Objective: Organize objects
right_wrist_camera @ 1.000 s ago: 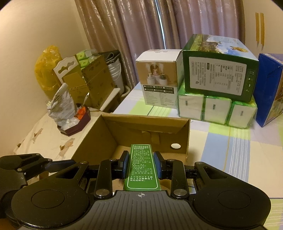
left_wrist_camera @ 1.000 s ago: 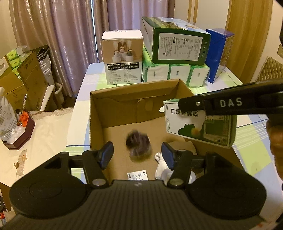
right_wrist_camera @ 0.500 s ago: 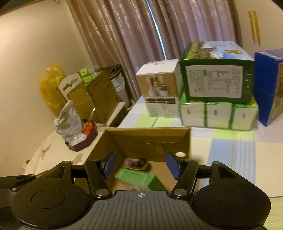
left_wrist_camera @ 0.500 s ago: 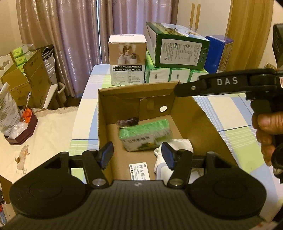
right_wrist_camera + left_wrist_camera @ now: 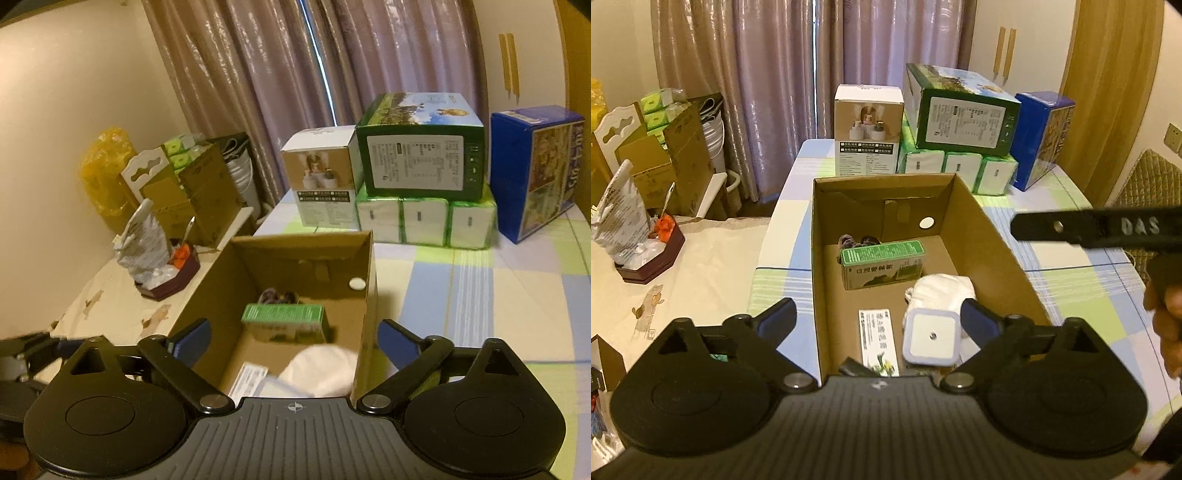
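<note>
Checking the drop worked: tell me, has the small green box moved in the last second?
Yes. It left the right gripper and now rests inside the cardboard box, near its far wall: small green box.

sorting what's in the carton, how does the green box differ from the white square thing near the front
The green box is a long green carton printed with text; the white square device is plain white with one small dot at its centre. The green box lies toward the back of the cardboard box, beside a dark bundle; the white square device sits at the near end against a white cloth. Both rest inside, ungripped.
</note>
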A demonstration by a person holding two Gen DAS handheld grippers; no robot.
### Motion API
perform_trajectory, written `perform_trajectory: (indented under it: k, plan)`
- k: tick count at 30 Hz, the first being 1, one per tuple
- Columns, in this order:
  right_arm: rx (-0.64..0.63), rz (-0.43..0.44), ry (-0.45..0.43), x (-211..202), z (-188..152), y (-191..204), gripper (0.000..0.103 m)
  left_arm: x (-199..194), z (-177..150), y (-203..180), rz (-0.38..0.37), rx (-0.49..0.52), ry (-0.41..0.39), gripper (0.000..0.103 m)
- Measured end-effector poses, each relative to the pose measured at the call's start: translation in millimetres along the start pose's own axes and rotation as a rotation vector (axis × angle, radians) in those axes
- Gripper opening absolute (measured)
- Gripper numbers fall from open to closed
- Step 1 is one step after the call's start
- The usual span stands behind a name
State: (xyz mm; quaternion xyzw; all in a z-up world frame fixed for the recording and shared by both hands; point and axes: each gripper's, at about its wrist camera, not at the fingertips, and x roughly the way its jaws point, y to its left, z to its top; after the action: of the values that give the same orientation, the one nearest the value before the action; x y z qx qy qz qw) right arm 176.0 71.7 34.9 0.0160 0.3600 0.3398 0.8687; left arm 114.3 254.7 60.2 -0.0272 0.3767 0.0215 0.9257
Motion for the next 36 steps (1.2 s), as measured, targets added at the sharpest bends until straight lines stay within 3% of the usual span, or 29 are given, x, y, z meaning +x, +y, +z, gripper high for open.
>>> perform_trajectory:
  k: [2,15,26,36]
  plan:
    - [0.006,-0.014,-0.012,-16.6,-8.7,5.1,0.101,-13.9,-5.9,-3.3,0.003,0.001,-0.011,0.101]
    - [-0.036,-0.078,0.009,-99.9,-60.2,27.1,0.101,-92.0,-54.4,-27.6,0.059,-0.023,-0.050,0.102]
    - [-0.014,-0.100,0.033,-133.6,-107.8,31.0,0.101,-121.2,-86.1,-35.4,0.111,-0.092,-0.026,0.102]
    - [-0.029,-0.112,0.061,-143.8,-131.7,35.4,0.101,-135.1,-111.2,-40.9,0.133,-0.121,-0.025,0.102]
